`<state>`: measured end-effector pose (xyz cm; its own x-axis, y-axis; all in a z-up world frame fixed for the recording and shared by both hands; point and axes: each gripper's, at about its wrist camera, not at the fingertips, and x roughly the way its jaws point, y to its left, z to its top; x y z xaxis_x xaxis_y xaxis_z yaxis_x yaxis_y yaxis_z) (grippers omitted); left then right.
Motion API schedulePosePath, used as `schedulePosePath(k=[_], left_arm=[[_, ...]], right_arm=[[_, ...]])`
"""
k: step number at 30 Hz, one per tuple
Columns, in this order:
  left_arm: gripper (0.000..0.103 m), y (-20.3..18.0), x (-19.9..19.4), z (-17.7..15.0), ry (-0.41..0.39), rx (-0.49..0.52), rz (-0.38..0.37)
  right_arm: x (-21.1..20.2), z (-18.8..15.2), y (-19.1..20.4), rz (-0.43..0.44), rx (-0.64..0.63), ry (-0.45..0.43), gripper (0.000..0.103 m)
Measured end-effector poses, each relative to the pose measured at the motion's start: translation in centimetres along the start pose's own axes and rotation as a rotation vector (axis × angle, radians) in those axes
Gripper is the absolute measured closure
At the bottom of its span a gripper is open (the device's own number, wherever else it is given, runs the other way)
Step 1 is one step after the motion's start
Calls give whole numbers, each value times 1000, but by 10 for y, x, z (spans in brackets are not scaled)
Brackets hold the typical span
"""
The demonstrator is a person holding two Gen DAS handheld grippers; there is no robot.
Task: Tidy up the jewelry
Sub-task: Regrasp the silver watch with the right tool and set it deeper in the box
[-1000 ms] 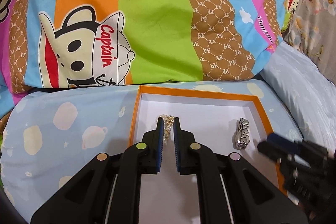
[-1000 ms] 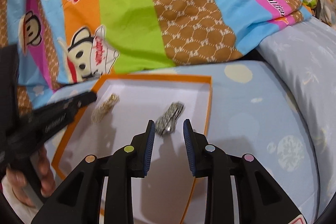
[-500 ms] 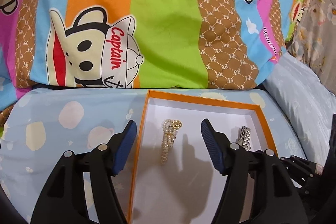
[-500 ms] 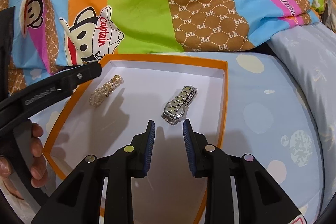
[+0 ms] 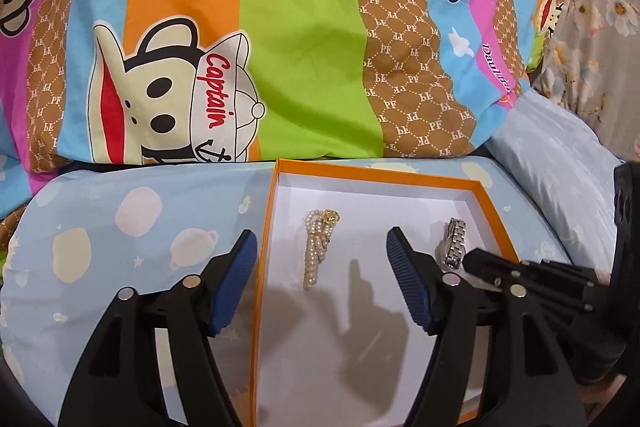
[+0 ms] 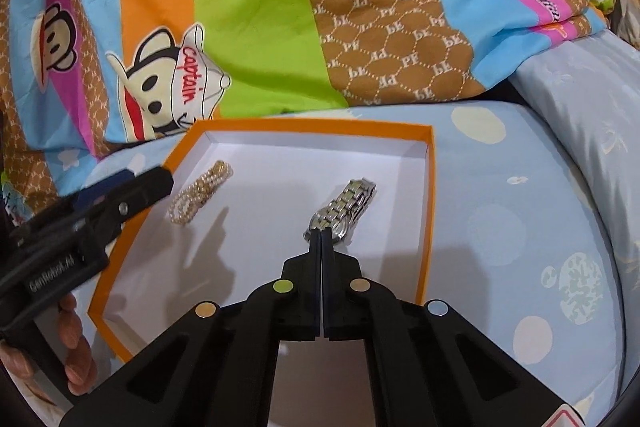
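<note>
An orange-rimmed box with a white floor (image 5: 276, 187) (image 6: 428, 187) lies on the blue bed. A pearl and gold bracelet (image 5: 318, 251) (image 6: 200, 193) lies in its left part. A silver watch (image 5: 454, 243) (image 6: 346, 203) lies in its right part. My left gripper (image 5: 320, 279) is open wide, above the box with the bracelet just ahead between its fingers. My right gripper (image 6: 321, 233) is shut with nothing visibly held, its tips at the near end of the watch. It also shows in the left wrist view (image 5: 480, 261).
A striped cartoon-print quilt (image 5: 280, 27) (image 6: 280, 7) is piled behind the box. A pale blue pillow (image 5: 552, 155) (image 6: 592, 99) lies to the right. The blue planet-print sheet (image 5: 120, 227) surrounds the box. A hand (image 6: 76, 347) holds the left gripper.
My left gripper opened, let go of the bracelet in the box and drew back. My right gripper closed, its tips now at the watch's near end.
</note>
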<state>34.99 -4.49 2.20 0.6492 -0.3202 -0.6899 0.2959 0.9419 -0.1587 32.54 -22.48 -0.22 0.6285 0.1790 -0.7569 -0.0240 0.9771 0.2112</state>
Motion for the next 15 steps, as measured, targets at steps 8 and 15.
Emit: schedulePosePath(k=[8, 15], left_arm=[[31, -8, -23, -11, -52, 42, 4], [26, -8, -33, -15, -72, 36, 7]], right_arm=[[-8, 1, -3, 8, -1, -7, 99], [10, -3, 14, -57, -48, 28, 85]])
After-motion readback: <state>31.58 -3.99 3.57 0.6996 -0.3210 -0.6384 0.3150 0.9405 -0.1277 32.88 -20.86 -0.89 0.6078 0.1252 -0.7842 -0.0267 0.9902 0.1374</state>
